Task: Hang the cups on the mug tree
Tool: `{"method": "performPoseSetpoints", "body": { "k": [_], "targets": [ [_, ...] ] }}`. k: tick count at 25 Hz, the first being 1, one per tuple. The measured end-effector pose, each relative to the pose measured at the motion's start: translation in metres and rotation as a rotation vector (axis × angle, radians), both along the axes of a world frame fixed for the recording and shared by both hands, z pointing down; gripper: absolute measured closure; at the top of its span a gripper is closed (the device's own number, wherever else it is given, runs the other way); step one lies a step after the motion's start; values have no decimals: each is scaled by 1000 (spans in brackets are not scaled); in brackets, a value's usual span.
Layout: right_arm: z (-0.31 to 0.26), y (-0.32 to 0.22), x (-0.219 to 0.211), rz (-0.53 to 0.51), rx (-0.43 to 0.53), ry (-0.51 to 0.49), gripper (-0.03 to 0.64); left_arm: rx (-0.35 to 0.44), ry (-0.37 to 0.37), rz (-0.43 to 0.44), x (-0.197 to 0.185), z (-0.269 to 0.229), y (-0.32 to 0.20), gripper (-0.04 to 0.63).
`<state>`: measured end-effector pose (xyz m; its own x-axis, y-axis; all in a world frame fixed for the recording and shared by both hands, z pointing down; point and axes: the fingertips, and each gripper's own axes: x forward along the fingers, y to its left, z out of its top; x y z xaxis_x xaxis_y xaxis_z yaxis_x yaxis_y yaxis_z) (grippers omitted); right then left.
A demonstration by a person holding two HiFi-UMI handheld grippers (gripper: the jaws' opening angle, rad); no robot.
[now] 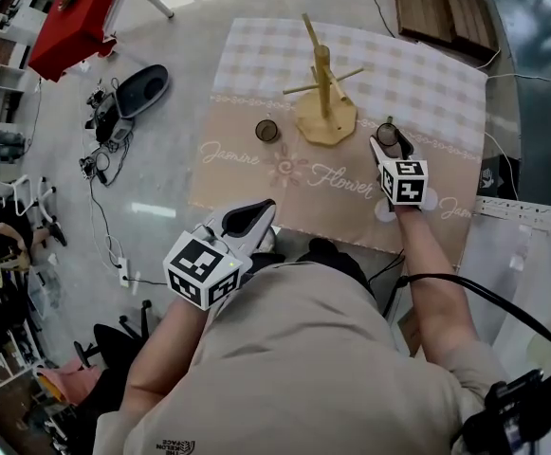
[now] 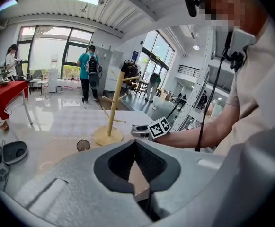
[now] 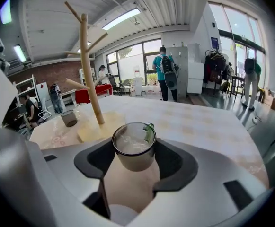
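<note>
So, glass cup (image 3: 133, 150) clamped upright between the right gripper's (image 1: 390, 143) jaws, just right of the wooden mug tree (image 1: 324, 102) base, second cup (image 1: 266, 130) left sitting on the tablecloth (image 1: 427, 74) left of that base, left gripper (image 1: 248, 218) parked by the table's near edge, jaws pinched together, nothing in them.

Your left tongs (image 1: 261, 212) sit close to your body, tips together; your outstretched right tongs (image 1: 390, 143) clamp a glass cup (image 3: 134, 148).
</note>
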<state>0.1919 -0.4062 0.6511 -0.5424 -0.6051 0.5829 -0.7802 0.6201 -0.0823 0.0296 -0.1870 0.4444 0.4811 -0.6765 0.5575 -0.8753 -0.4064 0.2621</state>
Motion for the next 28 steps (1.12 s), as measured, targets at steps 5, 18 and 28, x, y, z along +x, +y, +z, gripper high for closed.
{"method": "performPoseSetpoints", "body": {
  "k": [5,18,28],
  "targets": [
    [-64,-4,-9,-116,142,-5,342,17,13,-4,0,-2,-7,588],
    [-196,-16,-62,-424,411,49,342,52,52,-6,5,-8,-10,588],
    [-192,-5,-96,-553,436,136,342,51,61,-53,-15,-8,0,588]
  ]
}}
